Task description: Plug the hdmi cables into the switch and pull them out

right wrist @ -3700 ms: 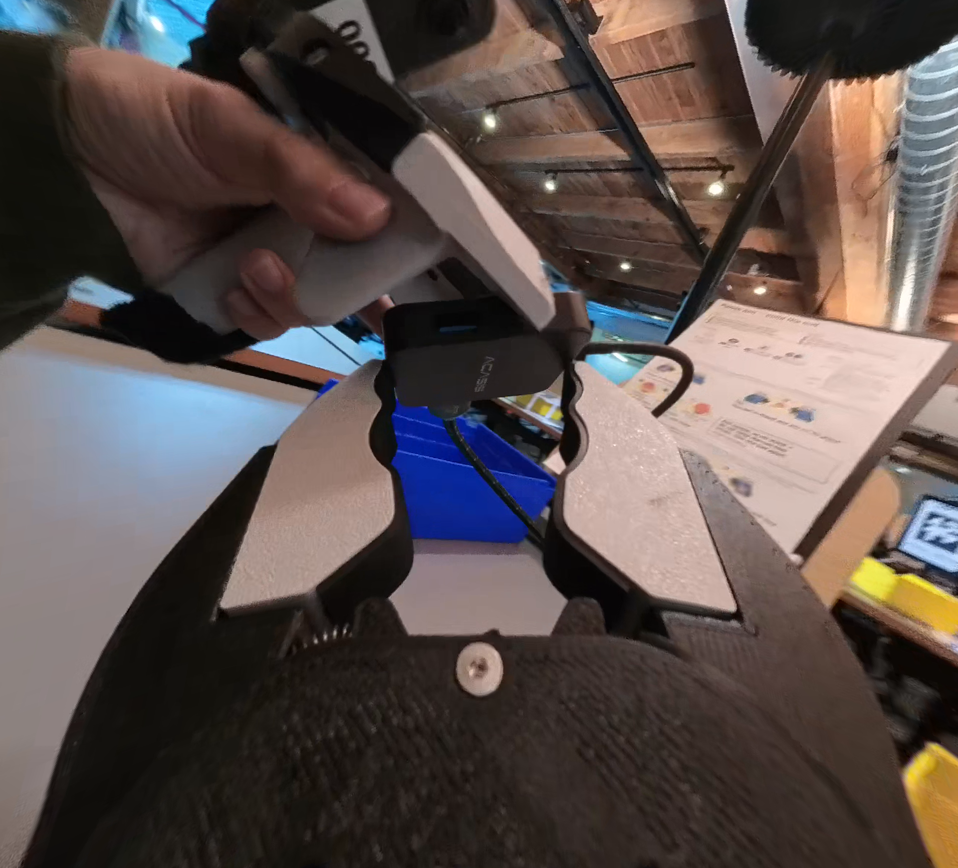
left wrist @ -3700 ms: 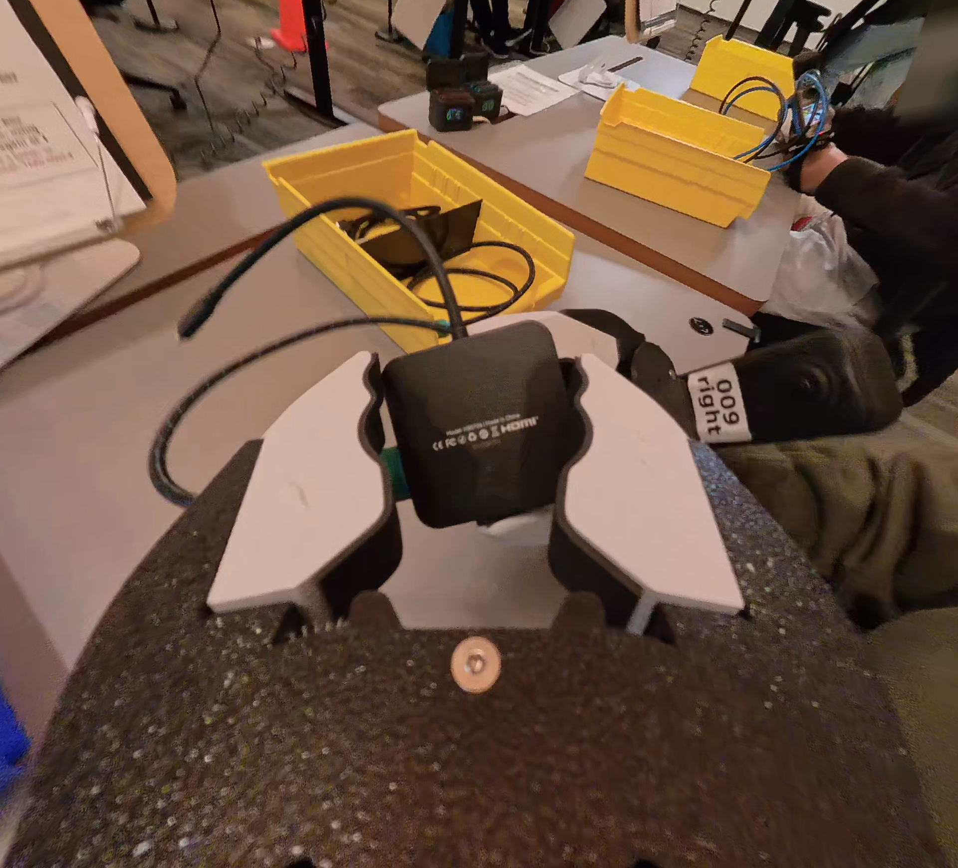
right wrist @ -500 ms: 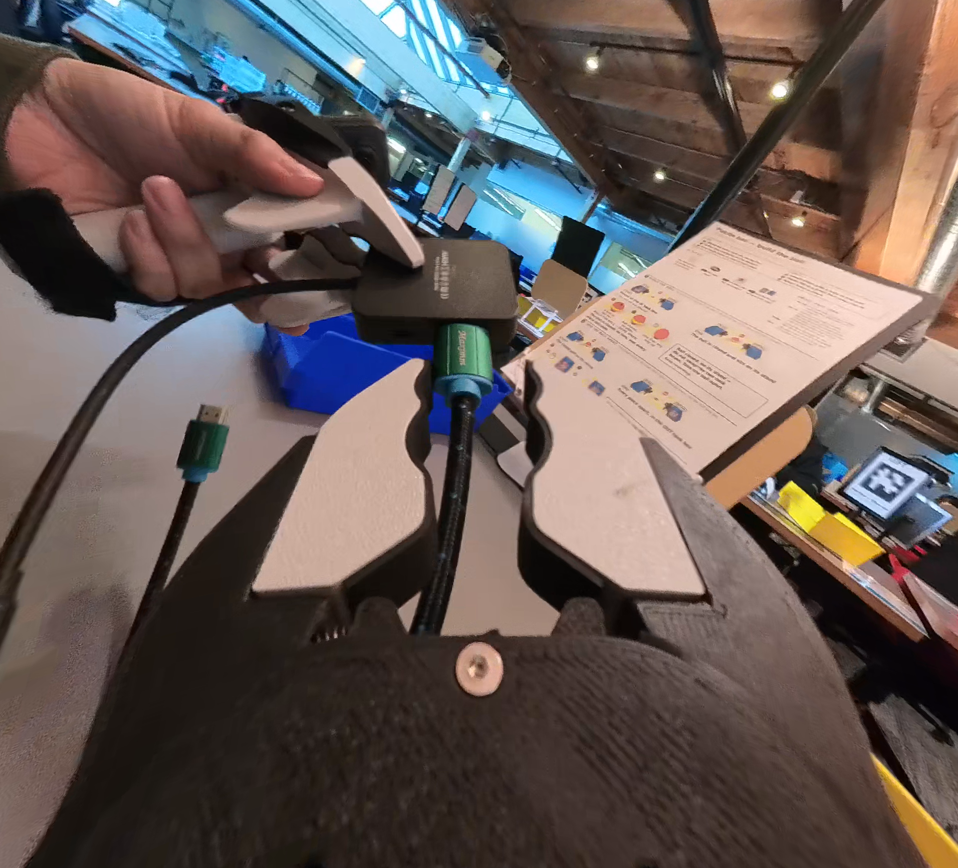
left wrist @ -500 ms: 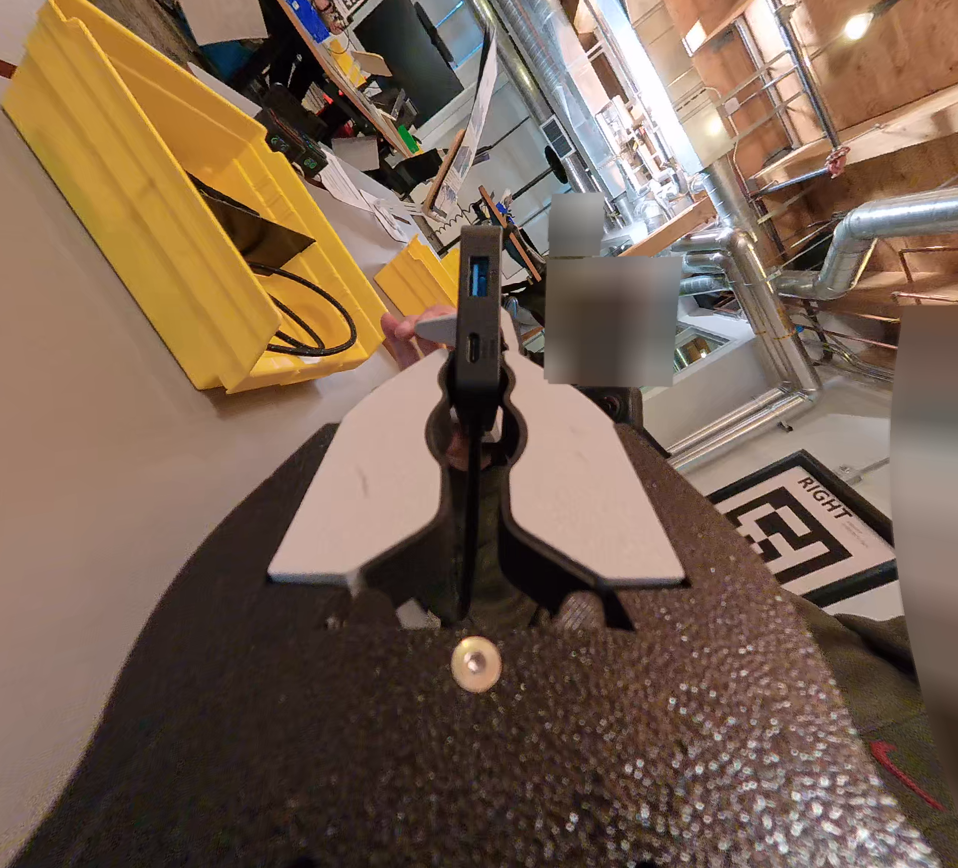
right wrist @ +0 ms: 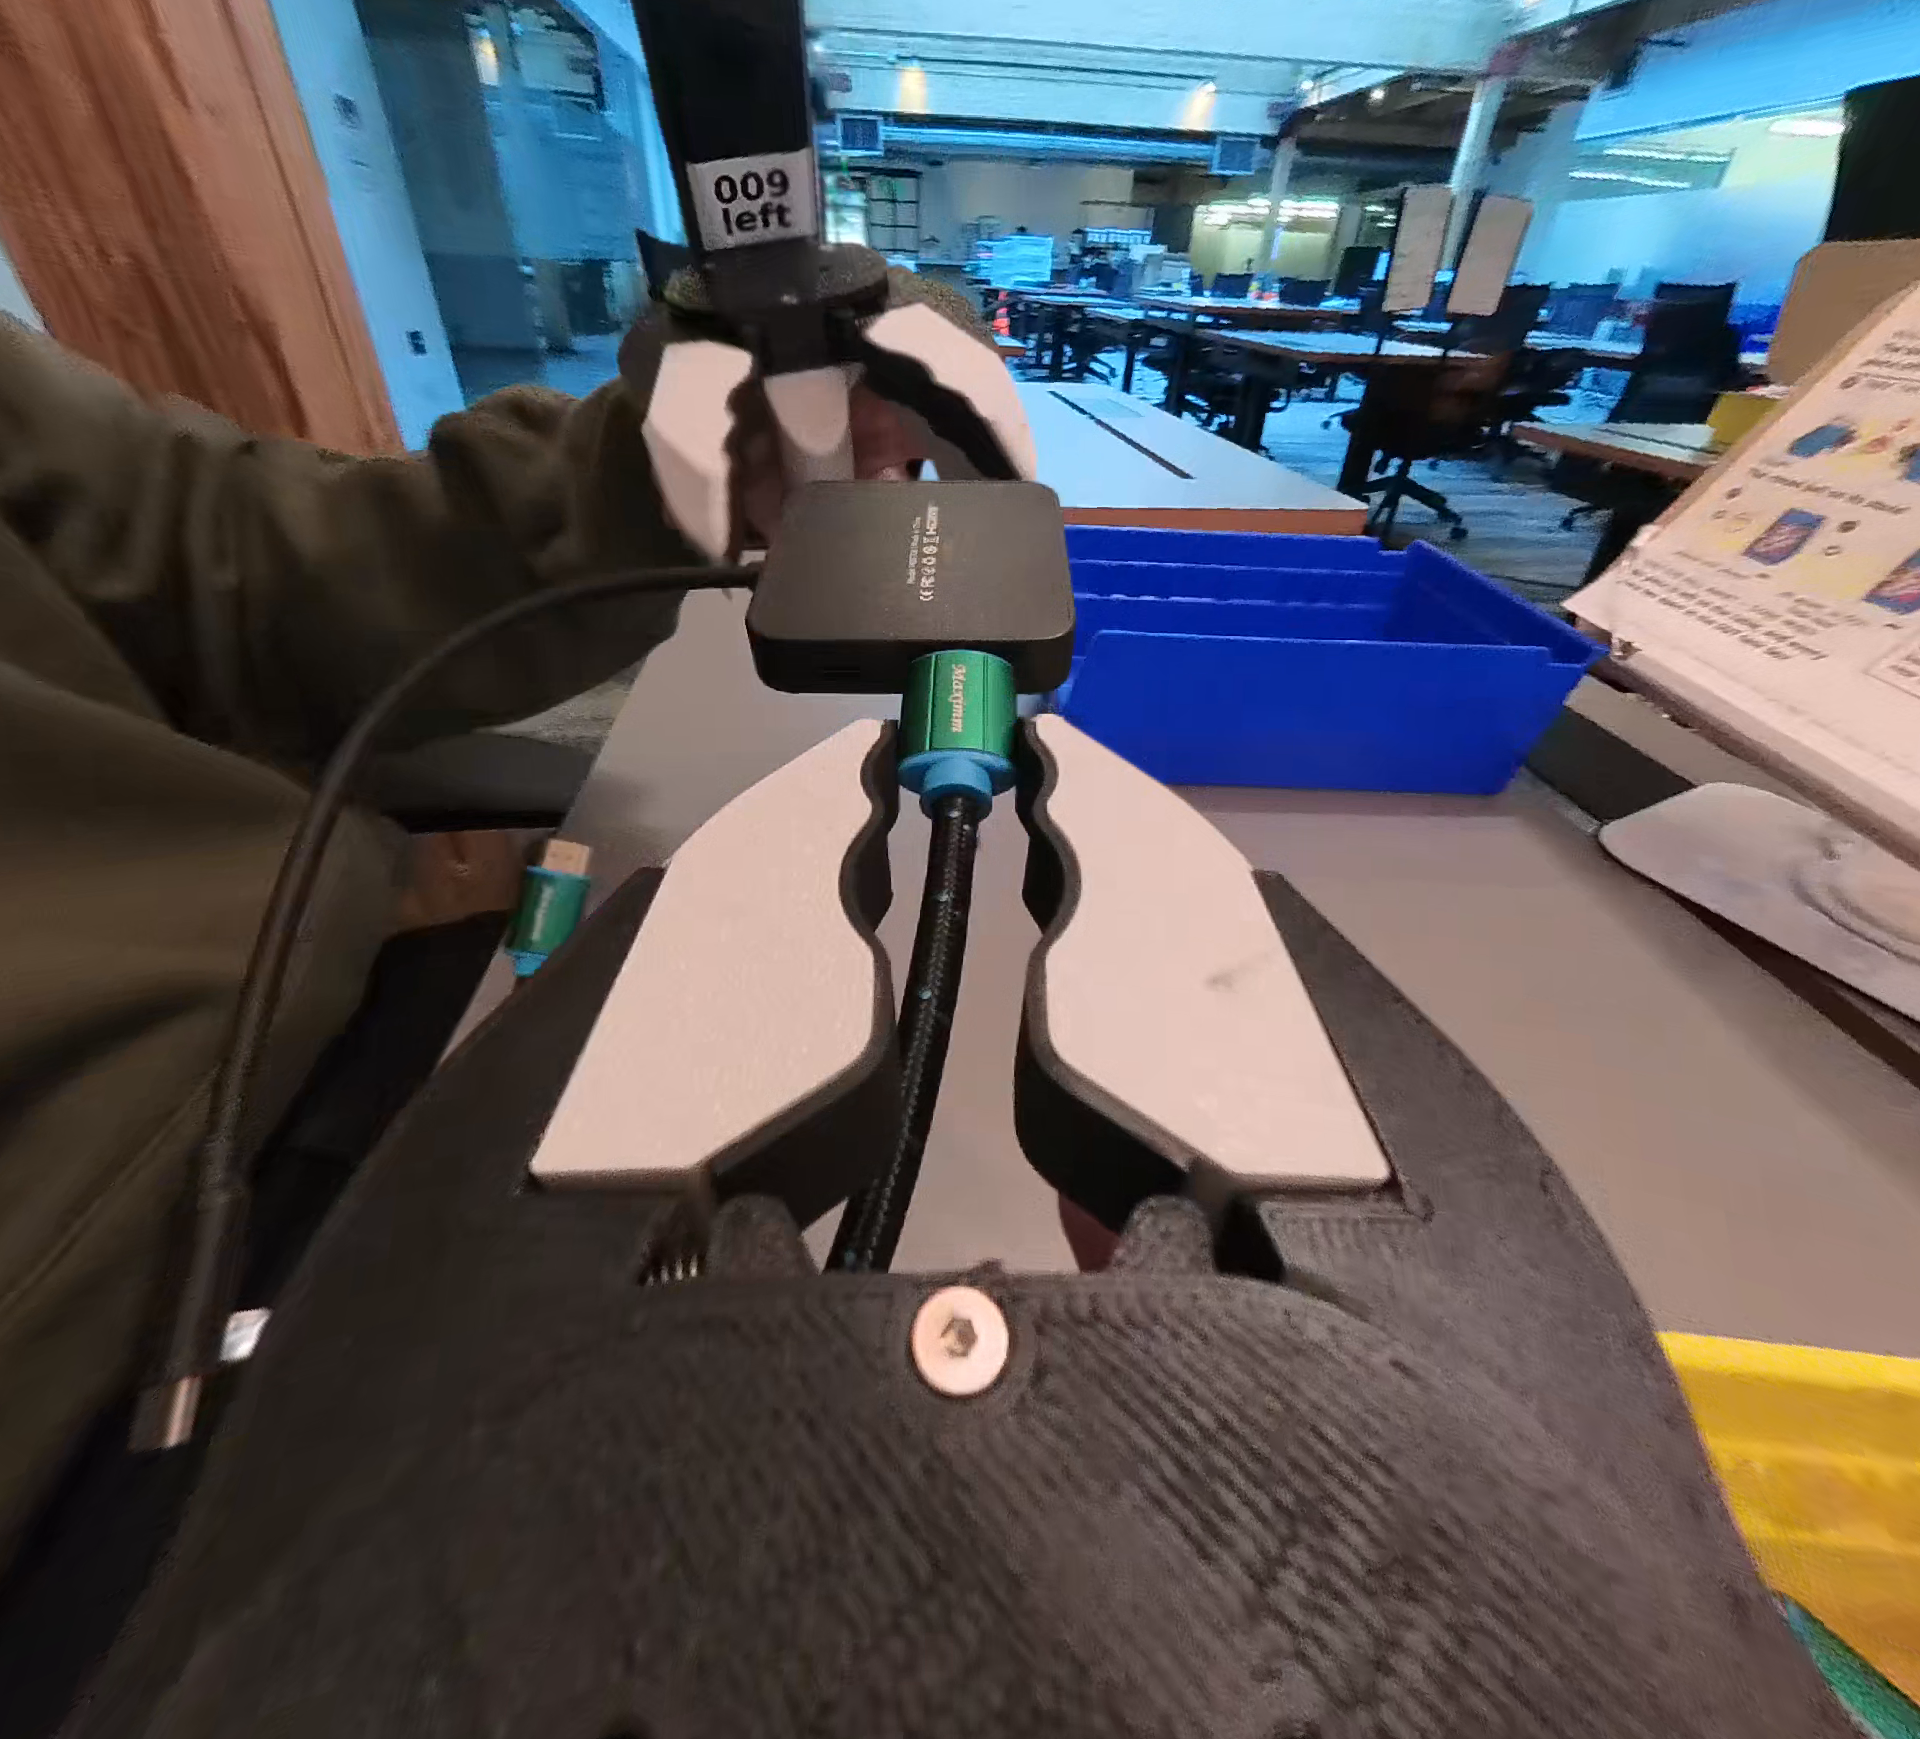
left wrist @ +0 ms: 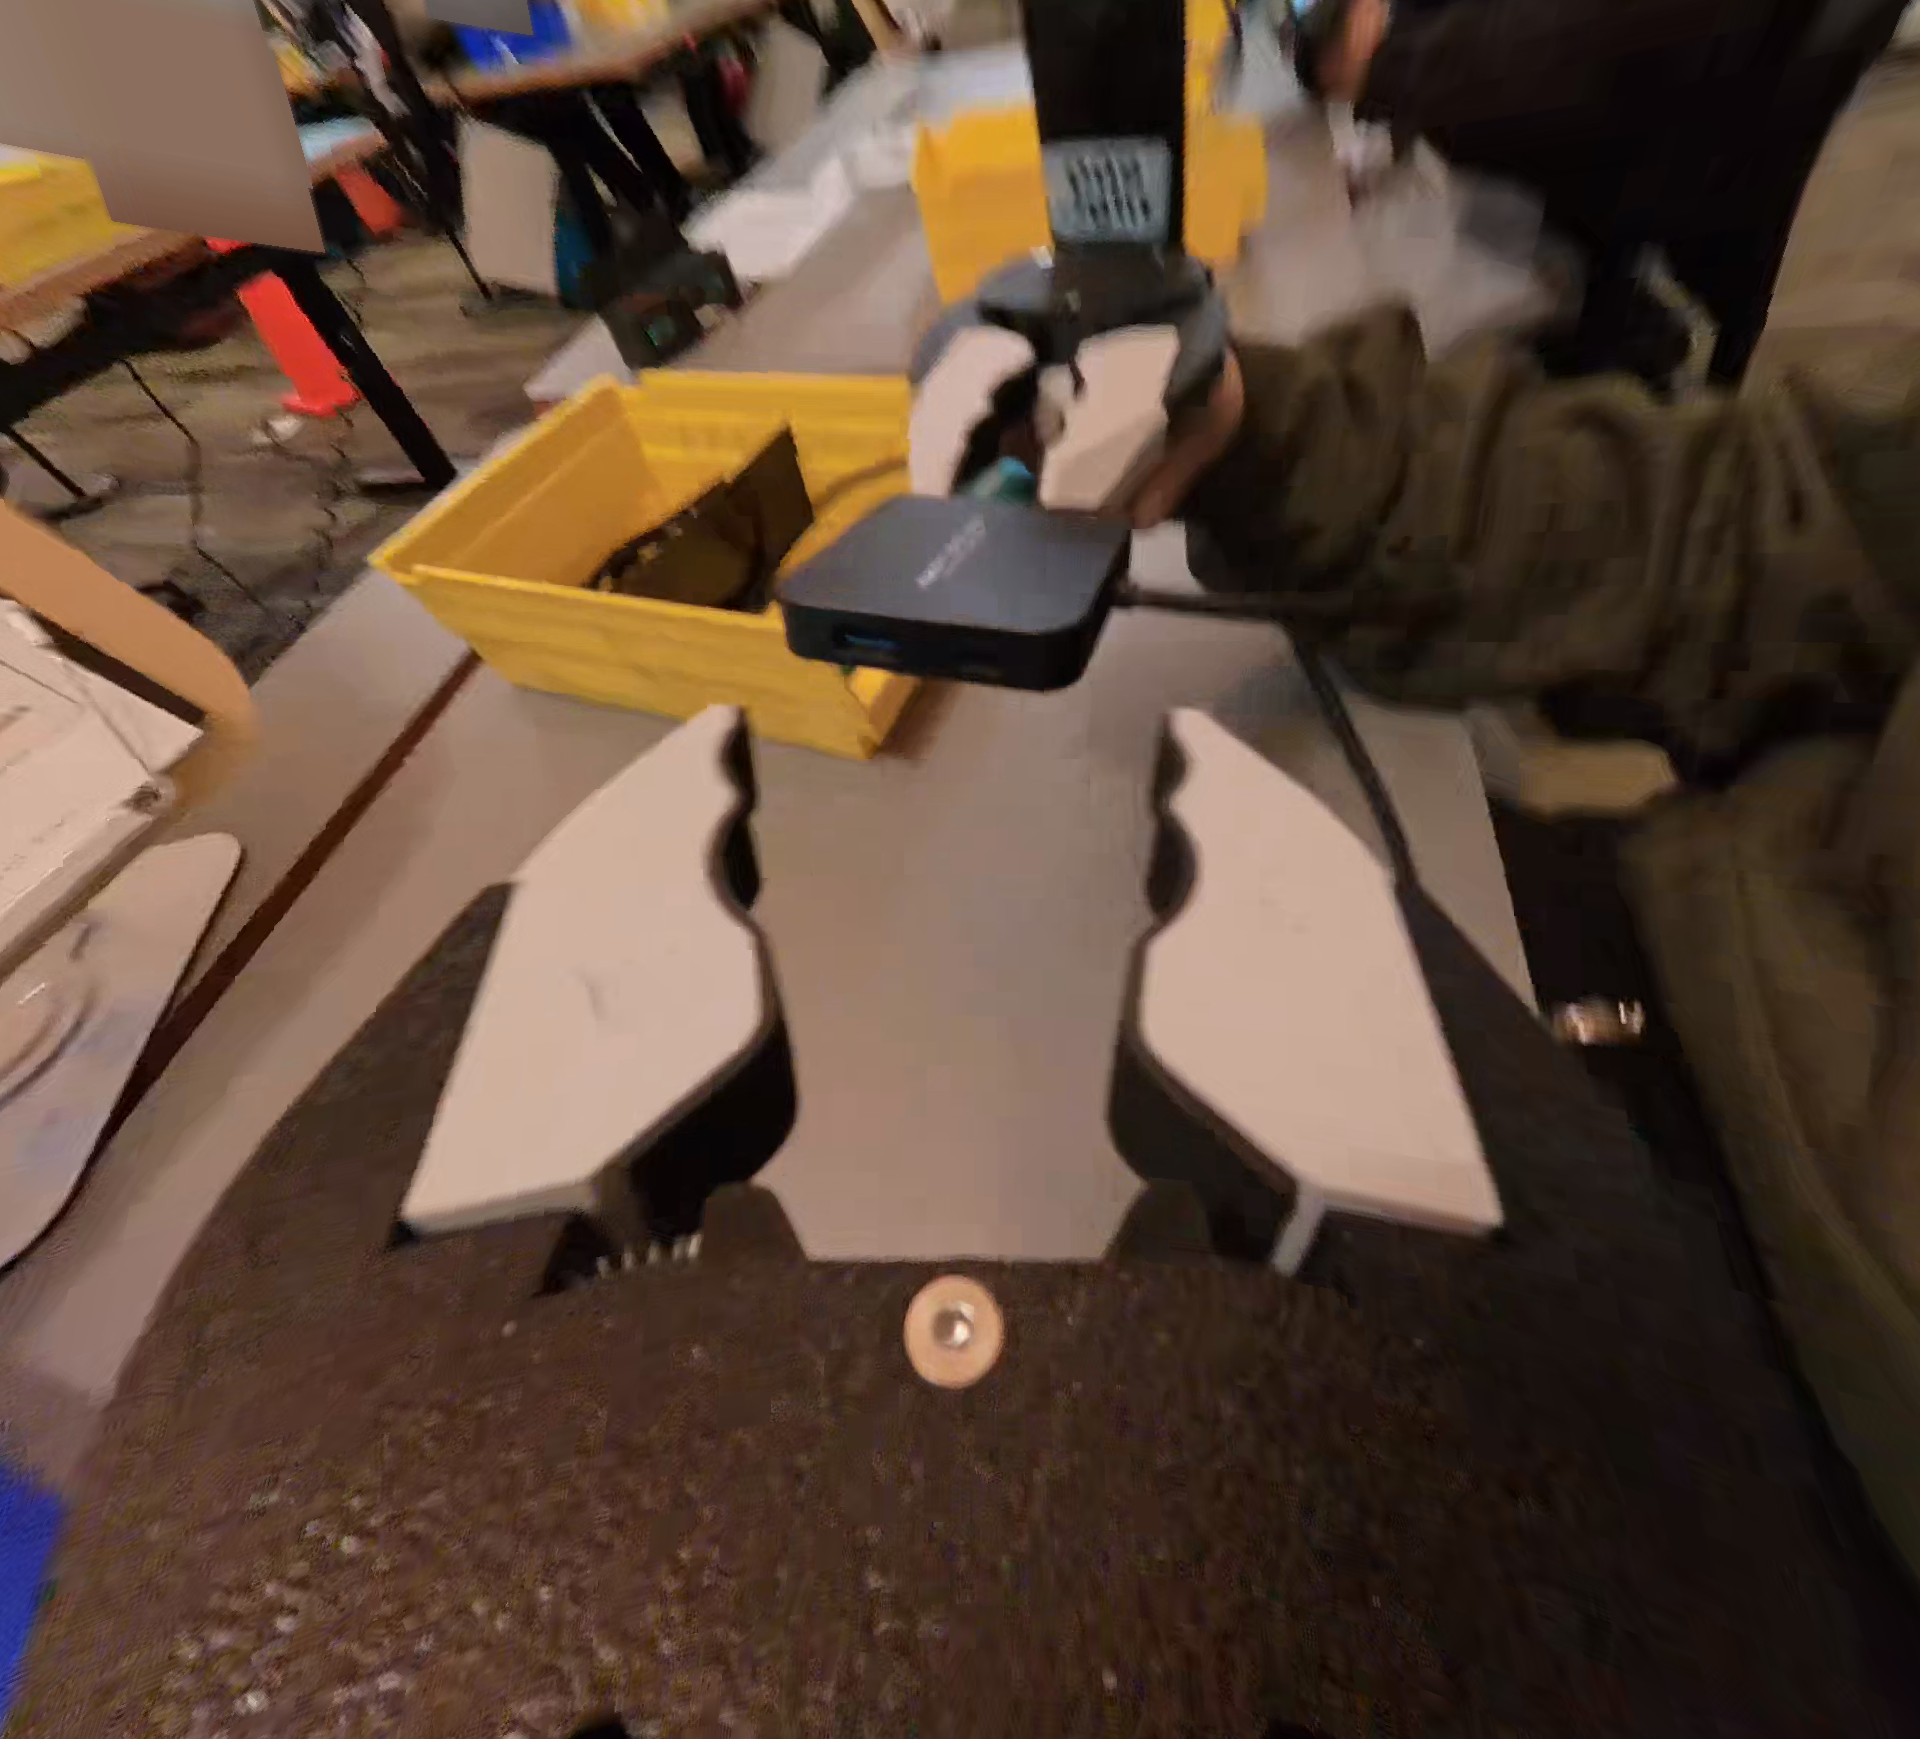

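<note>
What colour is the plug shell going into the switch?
Green, with a blue collar: HDMI plug, clearest in the right wrist view.

- The left tongs (left wrist: pixel 951 754) stand spread wide with nothing between them; bare counter (left wrist: pixel 935 1014) runs ahead to the switch (left wrist: pixel 951 593).
- A yellow bin (left wrist: pixel 665 640) blocks the counter just left of the switch.
- The right tongs (right wrist: pixel 954 749) are filled by the green plug (right wrist: pixel 954 707) and its braided cable (right wrist: pixel 920 993).
- A blue bin (right wrist: pixel 1299 702) stands close on the right; a loose black cable (right wrist: pixel 343 754) loops on the left.
</note>
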`<state>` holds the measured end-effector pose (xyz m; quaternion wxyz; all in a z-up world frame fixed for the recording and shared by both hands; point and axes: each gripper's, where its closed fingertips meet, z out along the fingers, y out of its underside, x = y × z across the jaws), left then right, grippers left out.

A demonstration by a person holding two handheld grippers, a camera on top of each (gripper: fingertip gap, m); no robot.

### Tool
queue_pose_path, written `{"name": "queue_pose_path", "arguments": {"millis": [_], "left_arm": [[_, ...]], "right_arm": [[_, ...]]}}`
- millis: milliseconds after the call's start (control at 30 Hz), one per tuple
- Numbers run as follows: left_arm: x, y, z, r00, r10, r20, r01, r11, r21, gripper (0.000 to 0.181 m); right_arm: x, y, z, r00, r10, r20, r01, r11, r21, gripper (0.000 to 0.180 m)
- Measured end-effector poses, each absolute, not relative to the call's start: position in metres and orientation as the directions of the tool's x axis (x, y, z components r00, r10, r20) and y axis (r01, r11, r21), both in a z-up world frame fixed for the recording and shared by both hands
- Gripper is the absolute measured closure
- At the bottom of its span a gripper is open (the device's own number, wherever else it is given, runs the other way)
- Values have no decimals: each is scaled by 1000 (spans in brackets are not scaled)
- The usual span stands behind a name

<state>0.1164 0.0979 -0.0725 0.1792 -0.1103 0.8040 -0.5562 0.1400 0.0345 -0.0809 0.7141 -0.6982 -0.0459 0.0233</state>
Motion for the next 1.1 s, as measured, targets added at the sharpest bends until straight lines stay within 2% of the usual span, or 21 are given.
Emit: {"name": "queue_pose_path", "arguments": {"millis": [67,167,300,433,733,1100], "left_arm": [[119,96,-86,-906,-364,-216,35,444,-896,95],[113,86,-98,-926,-312,-214,55,450,-891,96],[107,77,-96,-941,-289,-175,67,348,-935,100],[105,77,-89,-955,-278,-100,30,246,-969,111],[104,78,-91,-935,-308,-175,88,277,-957,111],[103,80,-86,-937,-307,-165,107,196,-975,112]], "right_arm": [[133,36,-81,989,145,22,18,30,-999,158],[129,40,-84,987,156,43,42,10,-999,158],[123,43,-97,980,186,70,80,-48,-996,158],[120,46,-96,976,213,49,55,-25,-998,158],[119,48,-96,972,232,38,37,11,-999,158],[119,50,-88,978,193,82,69,69,-995,157]]}}
